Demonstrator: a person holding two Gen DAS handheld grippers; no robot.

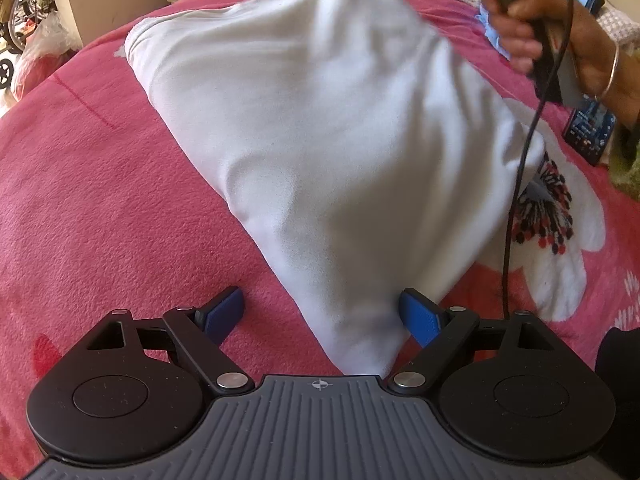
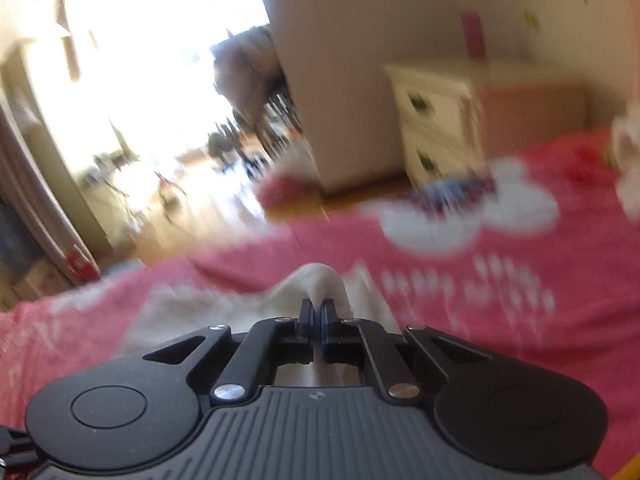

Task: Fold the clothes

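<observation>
Here, the left hand-held gripper hangs over the pink bed cover with its blue pads spread wide; a lower corner of the white garment lies between them, touching the right pad only. The garment stretches up and away across the bed to the right hand-held gripper, whose jaws are pressed together, pinching a fold of it. A person's hand grips that tool's handle.
</observation>
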